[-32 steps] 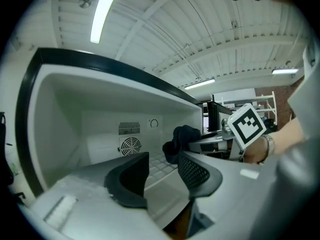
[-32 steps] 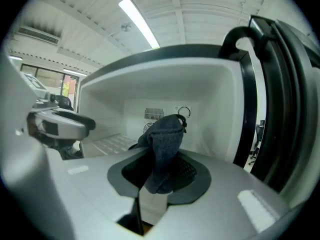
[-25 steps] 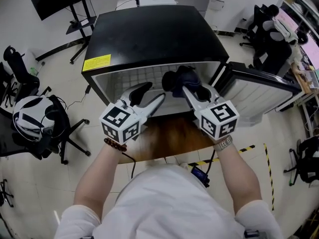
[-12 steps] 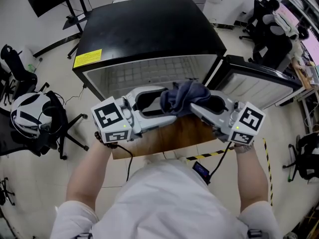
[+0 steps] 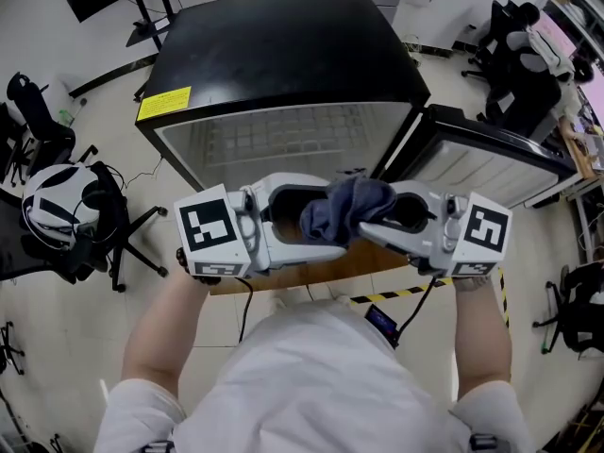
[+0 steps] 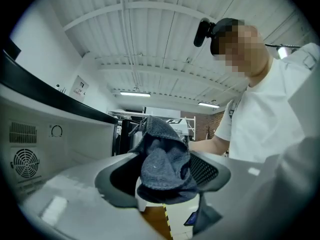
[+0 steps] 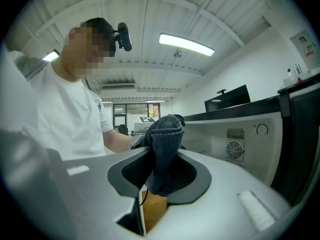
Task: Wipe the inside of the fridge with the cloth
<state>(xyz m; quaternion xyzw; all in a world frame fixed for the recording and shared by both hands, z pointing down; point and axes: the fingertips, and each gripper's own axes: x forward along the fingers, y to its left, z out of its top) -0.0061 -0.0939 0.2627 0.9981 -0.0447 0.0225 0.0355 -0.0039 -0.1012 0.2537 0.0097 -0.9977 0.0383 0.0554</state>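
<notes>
From my head camera, my left gripper (image 5: 321,217) and right gripper (image 5: 376,210) point at each other in front of the open fridge (image 5: 283,64), above the wooden table (image 5: 283,276), with the dark cloth (image 5: 344,206) bunched where their tips meet. This view does not make clear which one has the grip. The left gripper view does: its jaws stand at their widest, having just been opening, and the cloth (image 6: 162,159) sits between them with the pads not pressing on it. That view also shows the fridge's inner wall with a fan grille (image 6: 25,161) and my white shirt (image 6: 270,119). In the right gripper view the jaws are partly closed and pinch a fold of cloth (image 7: 165,149), which hangs down between them; the fan grille (image 7: 234,151) lies off to the right. A second ago both grippers pointed into the fridge with the cloth at its opening; now they have swung inward and the cloth is outside it.
</notes>
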